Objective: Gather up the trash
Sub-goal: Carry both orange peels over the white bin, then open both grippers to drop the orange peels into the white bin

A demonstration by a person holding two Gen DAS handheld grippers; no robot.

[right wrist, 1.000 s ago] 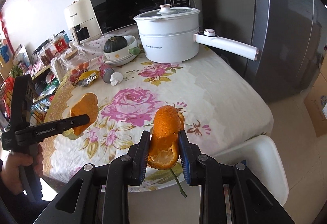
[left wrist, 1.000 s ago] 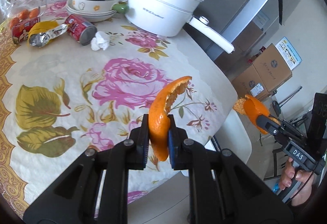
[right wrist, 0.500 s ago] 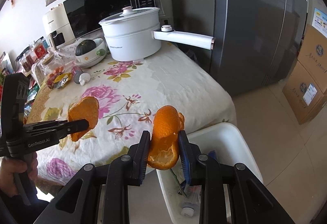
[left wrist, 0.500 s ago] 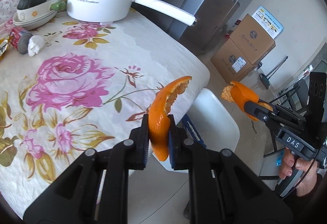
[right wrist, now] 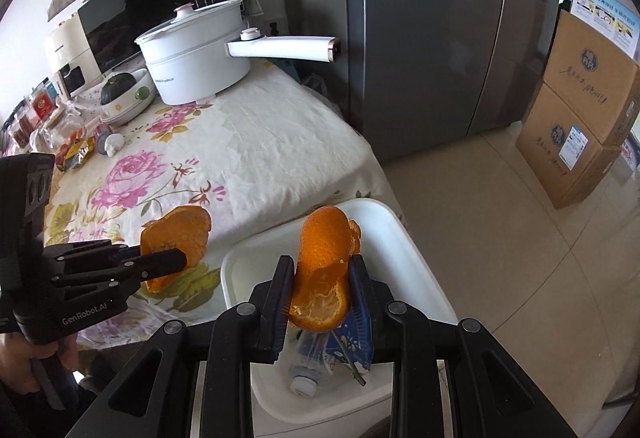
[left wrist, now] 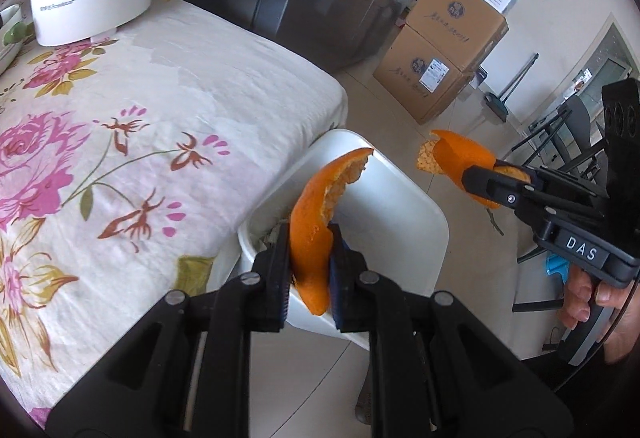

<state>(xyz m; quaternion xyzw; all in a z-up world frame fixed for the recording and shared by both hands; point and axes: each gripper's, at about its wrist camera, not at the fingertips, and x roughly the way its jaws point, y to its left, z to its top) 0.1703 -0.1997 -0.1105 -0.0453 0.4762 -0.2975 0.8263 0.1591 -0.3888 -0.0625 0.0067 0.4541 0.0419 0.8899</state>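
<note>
My left gripper (left wrist: 309, 274) is shut on an orange peel (left wrist: 316, 214) and holds it above the near edge of the white trash bin (left wrist: 400, 206). My right gripper (right wrist: 322, 290) is shut on a second orange peel (right wrist: 324, 258) and holds it over the same white trash bin (right wrist: 400, 238). The bin stands on the floor beside the table and holds a plastic bottle (right wrist: 308, 374) and a blue wrapper (right wrist: 356, 334). The right gripper with its peel (left wrist: 456, 158) shows in the left wrist view, and the left gripper with its peel (right wrist: 180, 242) shows in the right wrist view.
The table has a floral cloth (right wrist: 240, 142). On it stand a white pot with a long handle (right wrist: 196, 54), a bowl with a squash (right wrist: 120, 90), a can (right wrist: 102, 136), a crumpled tissue (right wrist: 114, 144) and a foil wrapper (right wrist: 78, 152). A grey fridge (right wrist: 440, 18) and cardboard boxes (right wrist: 580, 110) stand beyond.
Both grippers have swung away from the tabletop to the right, each still holding its peel, and now hang over the white bin beside the table.
</note>
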